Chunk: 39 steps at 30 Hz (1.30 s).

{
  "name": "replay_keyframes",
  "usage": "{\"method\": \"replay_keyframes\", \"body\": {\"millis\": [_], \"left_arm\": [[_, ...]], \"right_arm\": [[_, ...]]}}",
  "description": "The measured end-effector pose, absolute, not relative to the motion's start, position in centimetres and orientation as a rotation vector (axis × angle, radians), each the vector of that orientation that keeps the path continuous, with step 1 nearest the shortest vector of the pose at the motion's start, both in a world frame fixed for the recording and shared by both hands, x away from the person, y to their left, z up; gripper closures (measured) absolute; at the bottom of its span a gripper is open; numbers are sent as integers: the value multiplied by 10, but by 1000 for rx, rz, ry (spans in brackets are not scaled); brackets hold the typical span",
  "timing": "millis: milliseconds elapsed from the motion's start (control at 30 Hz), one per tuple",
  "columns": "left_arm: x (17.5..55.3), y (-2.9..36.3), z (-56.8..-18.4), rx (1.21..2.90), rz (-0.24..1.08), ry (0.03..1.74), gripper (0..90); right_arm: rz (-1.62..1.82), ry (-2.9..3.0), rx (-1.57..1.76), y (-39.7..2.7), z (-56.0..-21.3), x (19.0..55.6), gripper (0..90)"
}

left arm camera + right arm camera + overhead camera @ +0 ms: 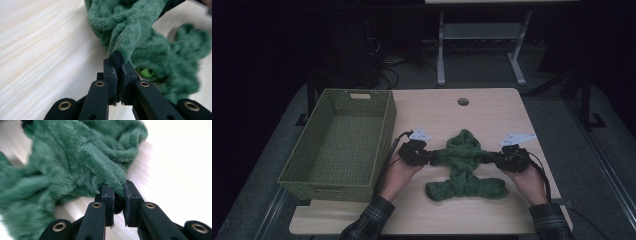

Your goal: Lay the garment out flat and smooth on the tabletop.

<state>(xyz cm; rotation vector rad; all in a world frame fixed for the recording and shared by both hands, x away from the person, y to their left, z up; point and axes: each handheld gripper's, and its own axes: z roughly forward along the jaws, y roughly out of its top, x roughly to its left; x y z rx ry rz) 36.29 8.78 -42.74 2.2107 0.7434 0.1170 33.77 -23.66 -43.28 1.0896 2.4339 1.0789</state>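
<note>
High view is showing us a green fleece garment (463,167) lying near the middle of the pale wooden surface (492,107), its hood pointing toward 12 o'clock and its hem bunching toward 6 o'clock. We are seeing the left gripper (428,156) at the garment's 9 o'clock and the right gripper (495,157) at its 3 o'clock, each one meeting a sleeve end, with a hand behind each coming in from 6 o'clock in plaid cuffs. A green woven basket (384,131) is sitting at 9 o'clock of the left gripper, just beside it.

In the left gripper view we are looking at the black fingers (110,72) pinching a dark cuff edge of the sleeve, nearly pressed together around it, while the fleece is trailing away toward 1 o'clock. In the right gripper view the fingers (108,197) are likewise pinching a fold of green fleece, the cloth spreading off toward 10 o'clock over the surface
</note>
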Motion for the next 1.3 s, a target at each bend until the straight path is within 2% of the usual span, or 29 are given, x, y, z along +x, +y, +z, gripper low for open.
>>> {"method": "replay_keyframes", "body": {"millis": [167, 333, 500, 600, 667, 933, 1300], "left_arm": [[370, 83, -453, 2258, 91, 788, 848], [370, 79, -458, 2277, 94, 781, 833], [366, 83, -437, 2223, 92, 767, 682], [365, 86, -415, 2168, 117, 743, 622], [367, 86, -404, 2145, 140, 728, 613], [401, 70, -397, 2141, 168, 745, 612], [435, 47, -436, 2176, 108, 772, 527]], "right_arm": [[984, 2491, 1123, -232, -455, 352, 808], [953, 2515, 1160, -232, -464, 355, 799], [1023, 2499, 1149, -239, -450, 351, 649], [1114, 2443, 1137, -247, -431, 346, 632], [1122, 2430, 1135, -250, -421, 346, 609], [1179, 2376, 1132, -246, -402, 367, 607], [1149, 2426, 1185, -226, -426, 401, 605]]}}
